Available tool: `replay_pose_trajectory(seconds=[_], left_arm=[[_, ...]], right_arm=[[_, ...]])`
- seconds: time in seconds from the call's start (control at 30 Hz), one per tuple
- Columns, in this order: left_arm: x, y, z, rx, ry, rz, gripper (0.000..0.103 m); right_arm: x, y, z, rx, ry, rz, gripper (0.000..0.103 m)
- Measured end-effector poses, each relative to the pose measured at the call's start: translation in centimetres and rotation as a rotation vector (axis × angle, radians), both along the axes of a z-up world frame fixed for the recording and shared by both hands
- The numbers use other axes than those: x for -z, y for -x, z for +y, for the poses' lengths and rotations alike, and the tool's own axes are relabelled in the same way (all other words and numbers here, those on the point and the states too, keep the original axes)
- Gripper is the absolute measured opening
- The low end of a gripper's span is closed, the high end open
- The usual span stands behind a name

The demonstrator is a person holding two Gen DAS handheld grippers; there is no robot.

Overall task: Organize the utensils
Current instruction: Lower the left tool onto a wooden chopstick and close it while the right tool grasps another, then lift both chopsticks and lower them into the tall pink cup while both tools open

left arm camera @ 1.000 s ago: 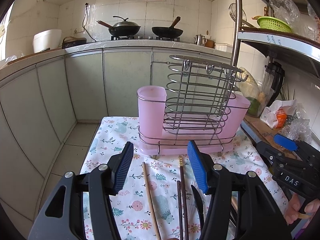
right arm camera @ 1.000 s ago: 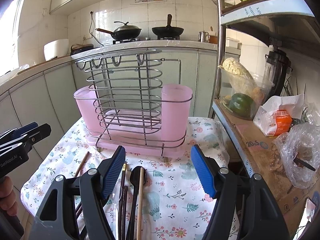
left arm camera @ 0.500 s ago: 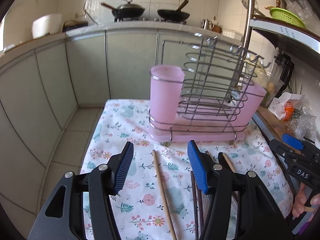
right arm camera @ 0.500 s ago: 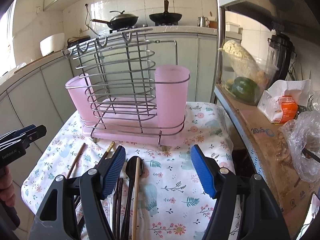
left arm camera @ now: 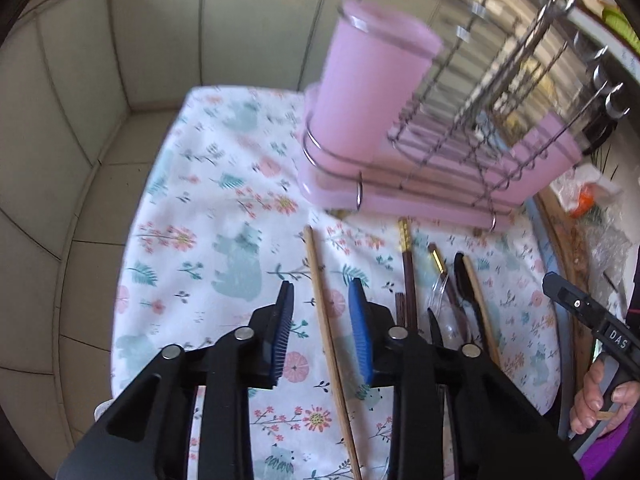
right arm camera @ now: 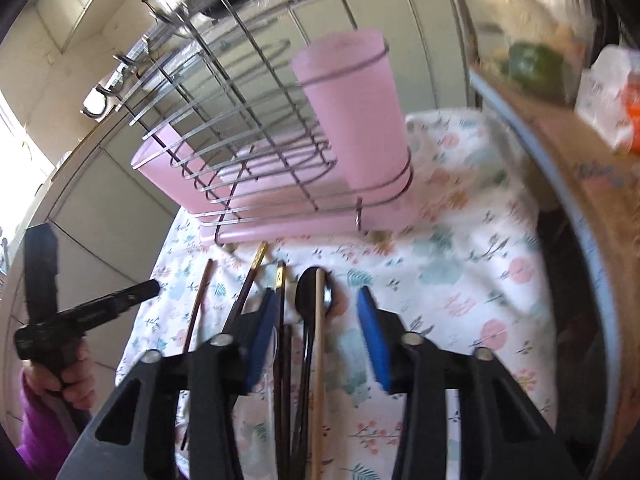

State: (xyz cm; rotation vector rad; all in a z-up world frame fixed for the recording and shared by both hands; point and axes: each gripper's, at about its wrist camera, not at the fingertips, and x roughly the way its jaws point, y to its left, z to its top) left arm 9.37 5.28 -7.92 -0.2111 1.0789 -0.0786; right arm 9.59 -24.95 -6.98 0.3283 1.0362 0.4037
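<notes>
A pink utensil holder (left arm camera: 372, 92) (right arm camera: 352, 120) in a wire rack stands at the back of a floral cloth (left arm camera: 220, 200). Several utensils lie in a row before it. My left gripper (left arm camera: 320, 292) points down at the cloth, its jaws closing around a light wooden chopstick (left arm camera: 316, 264) without touching it. Right of that lie dark gold-tipped chopsticks (left arm camera: 408, 280) and a black spoon (left arm camera: 464, 280). My right gripper (right arm camera: 318, 296) is also closing, and its pads are still clear of the black spoon (right arm camera: 310, 292), a light chopstick (right arm camera: 319, 340) and a dark chopstick (right arm camera: 282, 308) between its jaws.
A cardboard-lined shelf (right arm camera: 600, 184) with a green pepper (right arm camera: 532, 60) and a white packet borders the cloth's right side. Grey cabinets (left arm camera: 80, 80) and floor tiles lie beyond its left edge. A hand (left arm camera: 596, 400) holds the right gripper's handle at the picture's edge.
Both grippers tipped downward and came closer to the cloth. Their jaws narrowed from wide open, and the row of utensils now lies between the fingers.
</notes>
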Motion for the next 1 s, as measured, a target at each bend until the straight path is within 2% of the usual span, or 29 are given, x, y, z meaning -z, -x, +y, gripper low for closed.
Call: replay_pose_trajectory(seconds=[0.17, 0.3, 0.37, 0.47, 0.7, 1.0], left_arm=[[2.9, -2.1, -1.5, 0.032, -0.051, 0.097, 0.027], [5.0, -3.0, -1.5, 0.022, -0.061, 0.162, 0.027], [5.4, -3.1, -1.4, 0.02, -0.052, 0.159, 0.025], [5.5, -3.1, -1.3, 0.032, -0.044, 0.149, 0.009], [5.8, -3.1, -0.9, 0.032, -0.017, 0.146, 0.006], [5.0, -2.0, 0.3, 0.02, 0.014, 0.142, 0.006]], right_arm=[[1.3, -1.2, 0.7, -0.028, -0.037, 0.085, 0.032], [2.6, -2.3, 2.0, -0.061, -0.017, 0.132, 0.032], [3.3, -2.8, 2.6, -0.069, -0.003, 0.15, 0.031], [4.4, -3.6, 3.3, -0.068, 0.019, 0.17, 0.029], [6.9, -4.5, 3.5, -0.057, 0.04, 0.219, 0.007], [5.5, -3.6, -0.5, 0.044, 0.022, 0.201, 0.006]])
